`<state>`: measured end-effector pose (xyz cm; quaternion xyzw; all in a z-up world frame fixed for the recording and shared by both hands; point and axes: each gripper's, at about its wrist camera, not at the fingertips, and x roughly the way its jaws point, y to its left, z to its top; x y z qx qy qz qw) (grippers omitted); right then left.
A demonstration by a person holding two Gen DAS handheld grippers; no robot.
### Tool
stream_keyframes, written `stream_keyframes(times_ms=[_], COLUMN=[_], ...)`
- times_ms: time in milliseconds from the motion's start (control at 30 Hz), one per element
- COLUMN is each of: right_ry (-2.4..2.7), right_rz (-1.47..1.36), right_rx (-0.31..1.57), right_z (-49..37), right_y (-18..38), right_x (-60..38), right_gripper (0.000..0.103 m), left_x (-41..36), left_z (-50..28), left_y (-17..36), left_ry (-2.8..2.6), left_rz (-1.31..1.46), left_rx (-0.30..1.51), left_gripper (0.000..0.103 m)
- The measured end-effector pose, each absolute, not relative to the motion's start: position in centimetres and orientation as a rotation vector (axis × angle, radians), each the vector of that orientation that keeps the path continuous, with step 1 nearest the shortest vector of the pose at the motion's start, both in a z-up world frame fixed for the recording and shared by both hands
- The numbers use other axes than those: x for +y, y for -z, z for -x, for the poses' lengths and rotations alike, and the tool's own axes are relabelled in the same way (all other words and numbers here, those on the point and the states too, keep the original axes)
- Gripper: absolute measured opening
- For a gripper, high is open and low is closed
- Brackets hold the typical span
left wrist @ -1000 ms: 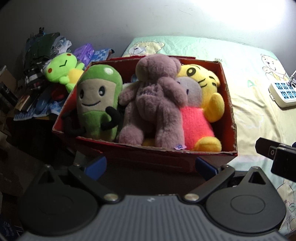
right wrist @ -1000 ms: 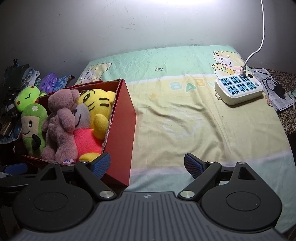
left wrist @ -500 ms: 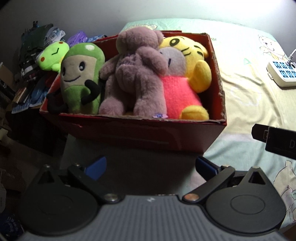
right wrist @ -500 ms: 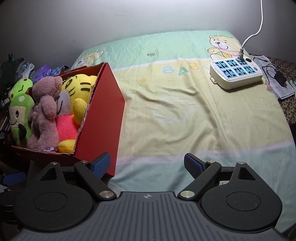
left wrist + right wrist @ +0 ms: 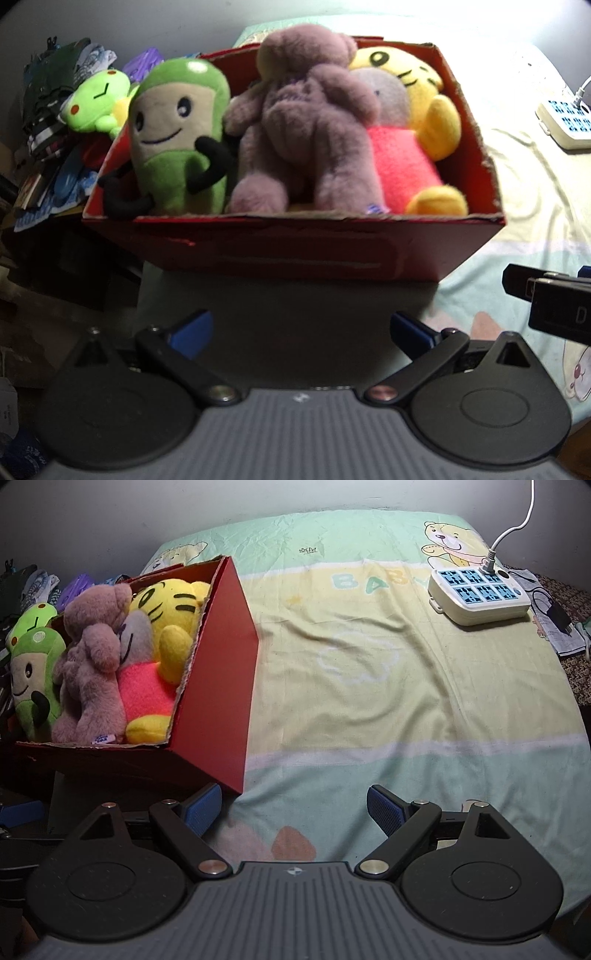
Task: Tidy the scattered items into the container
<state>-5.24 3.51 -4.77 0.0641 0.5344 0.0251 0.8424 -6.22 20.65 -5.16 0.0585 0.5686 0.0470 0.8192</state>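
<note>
Right wrist: both grippers spread, empty; power strip far beyond red box.

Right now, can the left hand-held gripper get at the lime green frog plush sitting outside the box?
Probably not directly. The left hand-held gripper is open and faces the red box, whose near wall and packed toys stand between it and the frog plush behind the box's left corner. It would need to go around.
</note>
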Motion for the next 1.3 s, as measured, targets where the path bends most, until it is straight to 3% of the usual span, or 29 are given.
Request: stream_keyframes(times_ms=[600, 1300], right_ry=[-0.119, -0.066], right_rz=[-0.125, -0.095], right_rx=[1.091, 0.919], right_z=[6.7, 4.4], right_y=[3.0, -2.4], right_x=[12.3, 13.6], right_gripper=[0.088, 0.088], left_x=[28.6, 29.8], left_z=[7.5, 4.1], left_y=[4.1, 0.2], left_ry=[-0.111, -0.099], left_rz=[-0.146, -0.114], left_rx=[1.176, 1.024], left_gripper=[0.103, 0.103])
